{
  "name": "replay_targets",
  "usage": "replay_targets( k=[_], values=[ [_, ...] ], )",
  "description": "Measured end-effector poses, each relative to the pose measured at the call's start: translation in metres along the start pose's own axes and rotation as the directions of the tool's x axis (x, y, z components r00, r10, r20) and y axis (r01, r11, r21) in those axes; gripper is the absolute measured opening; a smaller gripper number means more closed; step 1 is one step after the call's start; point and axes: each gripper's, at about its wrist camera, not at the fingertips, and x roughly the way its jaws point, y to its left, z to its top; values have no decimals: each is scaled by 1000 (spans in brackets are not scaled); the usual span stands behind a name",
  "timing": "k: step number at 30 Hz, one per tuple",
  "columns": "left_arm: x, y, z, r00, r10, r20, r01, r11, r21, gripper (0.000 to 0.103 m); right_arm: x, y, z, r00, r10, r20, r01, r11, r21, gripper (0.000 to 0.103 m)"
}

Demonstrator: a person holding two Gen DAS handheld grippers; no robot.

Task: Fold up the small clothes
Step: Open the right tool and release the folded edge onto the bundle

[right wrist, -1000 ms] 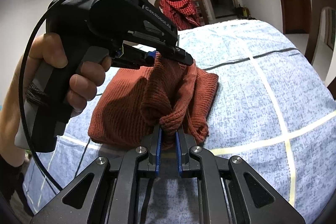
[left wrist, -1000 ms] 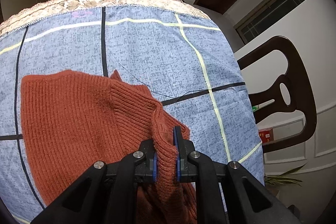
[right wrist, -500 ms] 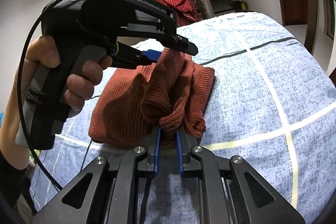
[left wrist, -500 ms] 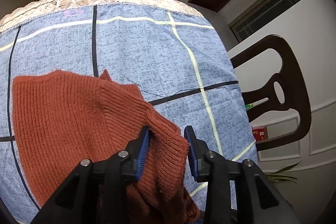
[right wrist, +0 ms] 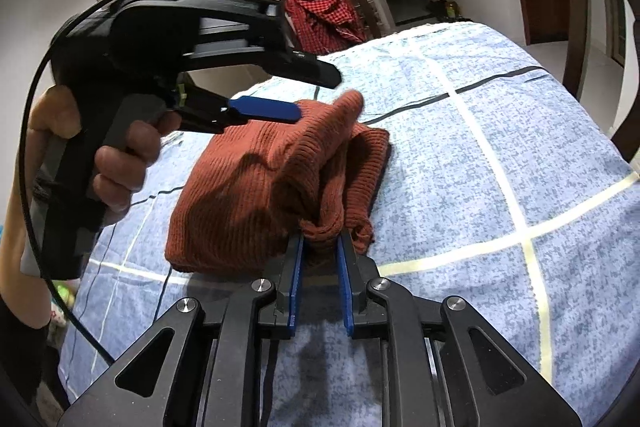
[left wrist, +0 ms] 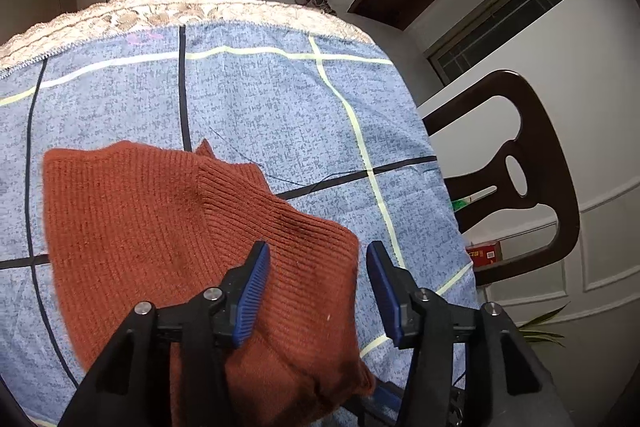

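Observation:
A rust-orange knitted sweater [left wrist: 160, 227] lies partly folded on the blue checked tablecloth [left wrist: 280, 107]. My left gripper [left wrist: 318, 251] hovers over the sweater's right edge with its jaws opening; the knit lies loose between the blue pads, which do not press on it. In the right wrist view a hand holds the left gripper [right wrist: 316, 95] above the sweater [right wrist: 256, 195]. My right gripper [right wrist: 321, 237] sits at the sweater's near edge. Its jaws are opening, and a bunched fold is still caught between the pad tips.
A dark wooden chair [left wrist: 520, 167] stands past the table's right edge, also seen as the chair [right wrist: 592, 27] at the far right. A red checked cloth [right wrist: 324, 11] hangs beyond the far lace-trimmed end. A red box [left wrist: 486, 253] lies on the floor.
The left jaws spread apart and let go of the sweater's fold, which has dropped onto the pile. The right jaws have widened a little around their fold.

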Motion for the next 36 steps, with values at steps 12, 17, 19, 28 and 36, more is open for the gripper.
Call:
replay_targets(
  k=[12,17,19,28,36],
  values=[
    [-49,33,-26,994,33,100,-32,999,-6,59,-28,9,17,992,-49,114,50,999,-6,17],
    [-62,48,-44,986,91,139,-92,996,1,59,-18,36,29,991,-46,122,60,991,-116,25],
    [-64,52,-52,982,113,152,-116,993,7,59,-10,44,31,993,-43,108,61,984,-166,30],
    [-53,62,-81,953,248,175,-265,961,82,59,21,35,28,986,-164,40,169,960,-224,31],
    [-45,69,-90,937,302,176,-323,940,109,59,32,14,25,988,-155,-10,152,976,-154,33]
  ],
)
